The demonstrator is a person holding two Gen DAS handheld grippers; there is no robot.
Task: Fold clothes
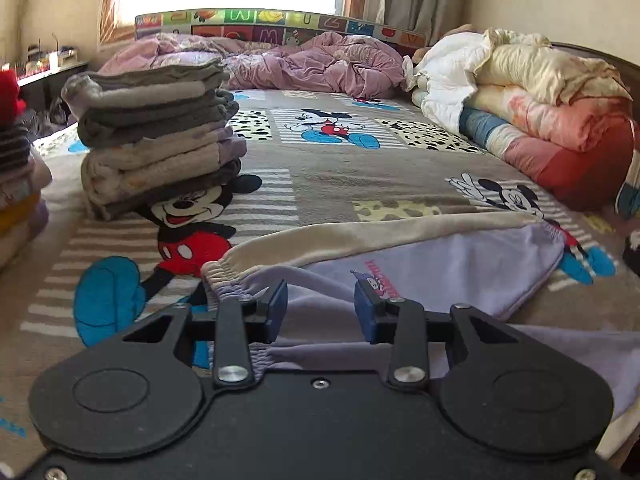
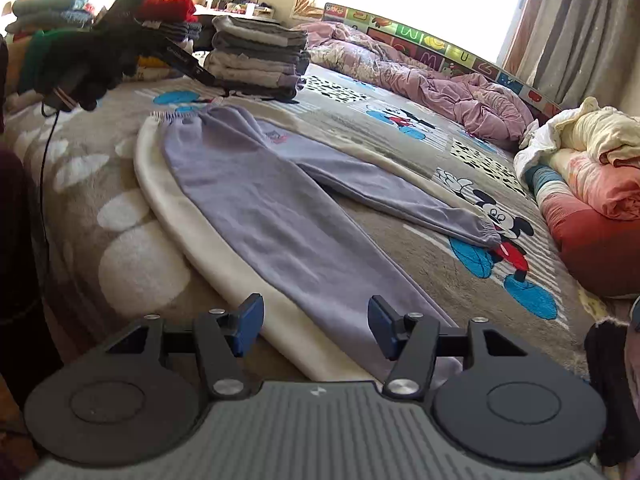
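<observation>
Lilac trousers with a cream side stripe lie spread flat on the cartoon-mouse bedspread, legs apart. My left gripper hovers open just over the elastic waistband, nothing between its blue pads. In the right wrist view that left gripper shows at the upper left, held by a dark-gloved hand near the waistband. My right gripper is open low over the end of the nearer trouser leg, empty. The far leg's cuff rests on a mouse picture.
A stack of folded grey and lilac clothes stands on the bed's left side. More folded piles sit behind it. A crumpled pink duvet lies at the headboard, and rolled quilts line the right edge.
</observation>
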